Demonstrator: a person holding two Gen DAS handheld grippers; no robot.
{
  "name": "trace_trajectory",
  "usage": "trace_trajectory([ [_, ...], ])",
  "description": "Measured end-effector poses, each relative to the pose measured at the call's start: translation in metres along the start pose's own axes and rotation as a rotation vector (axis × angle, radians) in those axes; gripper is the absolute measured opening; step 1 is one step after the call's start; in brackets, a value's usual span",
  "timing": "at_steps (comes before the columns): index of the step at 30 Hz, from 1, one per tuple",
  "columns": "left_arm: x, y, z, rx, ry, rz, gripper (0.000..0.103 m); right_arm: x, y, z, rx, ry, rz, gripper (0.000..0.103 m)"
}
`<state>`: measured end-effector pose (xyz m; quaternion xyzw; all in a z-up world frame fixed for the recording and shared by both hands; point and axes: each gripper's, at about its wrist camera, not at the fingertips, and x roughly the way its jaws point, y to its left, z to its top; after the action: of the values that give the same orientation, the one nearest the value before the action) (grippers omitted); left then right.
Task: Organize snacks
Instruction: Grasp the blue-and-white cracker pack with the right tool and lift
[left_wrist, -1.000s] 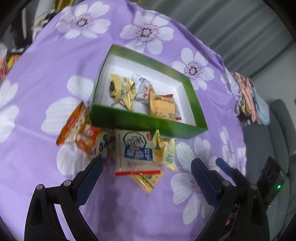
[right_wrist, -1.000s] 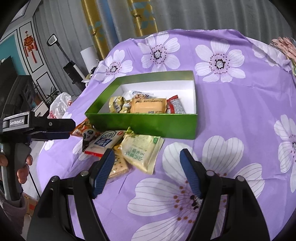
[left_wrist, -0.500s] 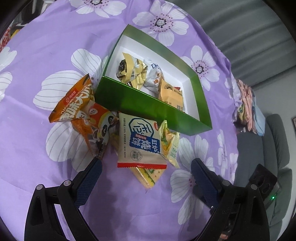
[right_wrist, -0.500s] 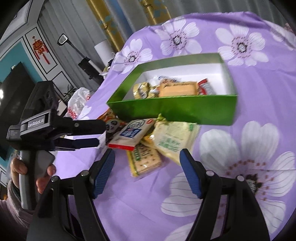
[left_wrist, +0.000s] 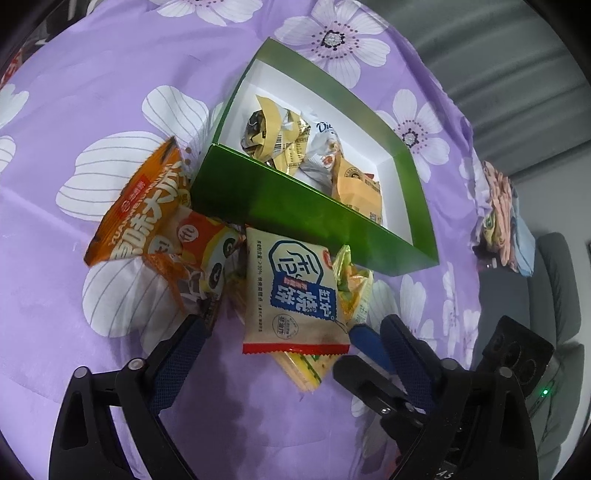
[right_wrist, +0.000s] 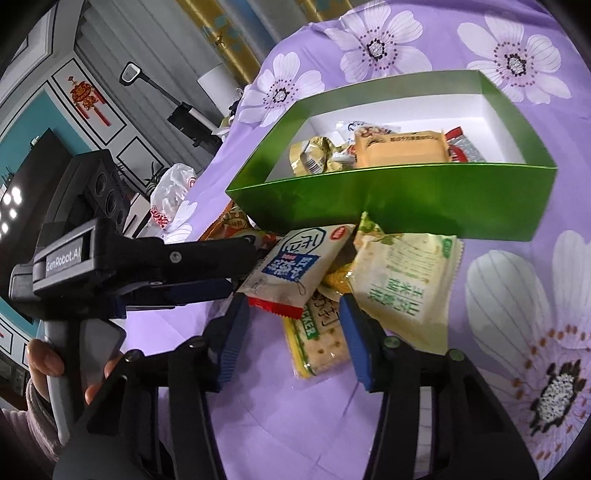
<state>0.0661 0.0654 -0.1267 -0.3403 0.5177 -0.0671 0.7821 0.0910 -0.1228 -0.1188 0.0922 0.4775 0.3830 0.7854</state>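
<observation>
My left claw (left_wrist: 291, 332) and right claw (right_wrist: 291, 325) both gape open over the snack pile (left_wrist: 291, 291) beside the green box (left_wrist: 295, 206).

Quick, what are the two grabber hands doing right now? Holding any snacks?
Left gripper: open, holding nothing, fingers either side of the blue-label packet.
Right gripper: open, holding nothing, over the cracker packet.

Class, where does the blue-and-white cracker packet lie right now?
In the left wrist view the cracker packet lies outside the green box, against its near wall, atop the pile, between the orange packets and the pale green packet.
</observation>
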Motion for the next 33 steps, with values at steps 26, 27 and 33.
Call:
trace_trajectory([
  [26,0.011,0.004,-0.003,0.033,0.006,0.019,0.021,0.011,-0.001,-0.002,-0.039,0.02,-0.031,0.01],
  [27,0.01,0.002,-0.004,0.038,0.004,0.02,0.021,0.009,0.002,-0.002,-0.056,0.018,-0.039,0.01],
  [33,-0.007,-0.004,-0.011,0.066,-0.023,0.008,0.021,-0.005,0.015,-0.003,-0.11,-0.012,-0.051,0.009],
])
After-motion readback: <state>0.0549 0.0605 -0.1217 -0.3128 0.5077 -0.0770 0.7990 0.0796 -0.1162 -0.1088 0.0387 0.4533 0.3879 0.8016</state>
